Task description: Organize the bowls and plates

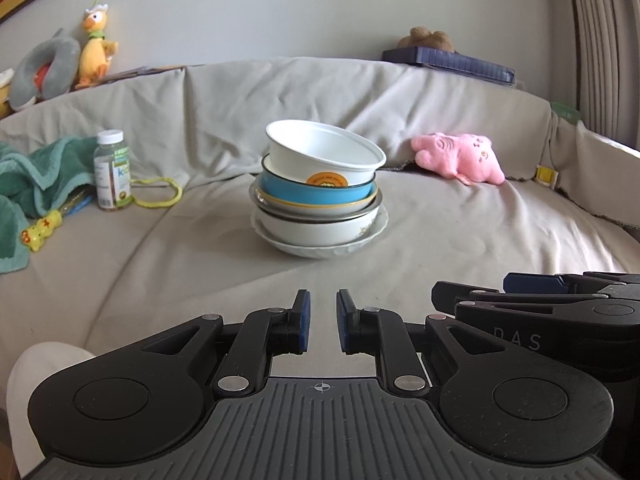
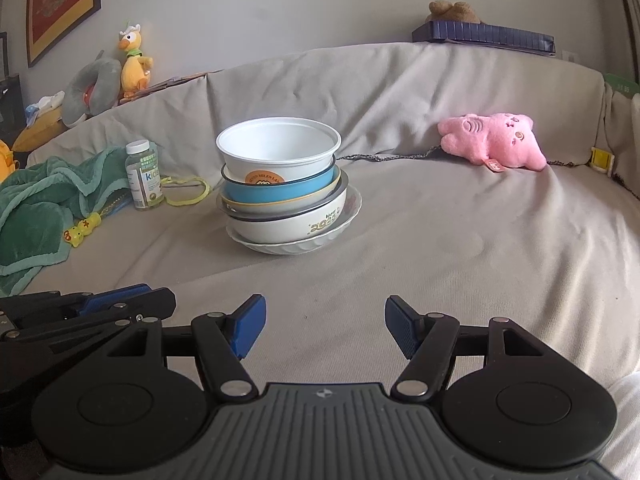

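Note:
A stack of bowls stands on the cloth-covered sofa seat. A white bowl [image 1: 320,152] [image 2: 276,148] with an orange label sits tilted on top. Under it are a blue bowl [image 1: 316,194] [image 2: 276,192], further rimmed bowls, and a white scalloped plate [image 1: 320,246] [image 2: 296,246] at the bottom. My left gripper [image 1: 323,320] hovers in front of the stack with only a narrow gap between its pads and nothing in it. My right gripper [image 2: 325,328] is beside it, also short of the stack, open about halfway and empty. Each gripper shows side-on at the edge of the other's view.
A pink plush toy [image 1: 460,158] [image 2: 492,142] lies to the right of the stack. To the left are a vitamin bottle [image 1: 112,170] [image 2: 144,176], a yellow loop, a green towel [image 1: 36,184] [image 2: 44,208] and a small yellow toy. Plush toys and a dark box rest on the sofa back.

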`<state>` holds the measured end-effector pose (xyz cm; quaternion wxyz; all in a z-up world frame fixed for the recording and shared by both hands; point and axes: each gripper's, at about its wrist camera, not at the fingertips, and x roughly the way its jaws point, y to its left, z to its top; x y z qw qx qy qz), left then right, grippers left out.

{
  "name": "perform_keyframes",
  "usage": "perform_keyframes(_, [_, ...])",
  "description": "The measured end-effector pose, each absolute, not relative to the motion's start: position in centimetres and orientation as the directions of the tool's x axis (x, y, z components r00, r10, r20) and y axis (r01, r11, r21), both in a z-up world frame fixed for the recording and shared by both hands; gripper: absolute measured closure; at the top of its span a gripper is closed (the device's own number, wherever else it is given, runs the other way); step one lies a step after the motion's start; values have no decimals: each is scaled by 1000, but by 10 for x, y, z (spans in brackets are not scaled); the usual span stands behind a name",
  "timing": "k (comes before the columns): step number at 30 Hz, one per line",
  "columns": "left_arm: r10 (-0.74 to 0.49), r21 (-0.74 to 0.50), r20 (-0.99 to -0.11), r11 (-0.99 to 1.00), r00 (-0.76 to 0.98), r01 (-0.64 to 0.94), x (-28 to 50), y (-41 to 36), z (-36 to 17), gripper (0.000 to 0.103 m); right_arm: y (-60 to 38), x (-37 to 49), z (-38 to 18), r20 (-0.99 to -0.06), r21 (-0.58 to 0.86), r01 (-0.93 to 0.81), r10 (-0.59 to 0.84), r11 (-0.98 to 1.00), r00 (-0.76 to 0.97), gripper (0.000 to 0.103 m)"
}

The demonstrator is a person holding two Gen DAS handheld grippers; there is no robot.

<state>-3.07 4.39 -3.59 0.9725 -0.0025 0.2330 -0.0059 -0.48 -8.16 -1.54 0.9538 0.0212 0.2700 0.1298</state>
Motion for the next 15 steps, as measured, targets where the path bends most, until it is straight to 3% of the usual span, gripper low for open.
perform_keyframes(15, [-13, -10, -454, 1000, 891, 10, -30, 46, -35, 86, -79, -8, -13, -504, 110, -239, 261, 965, 823, 36])
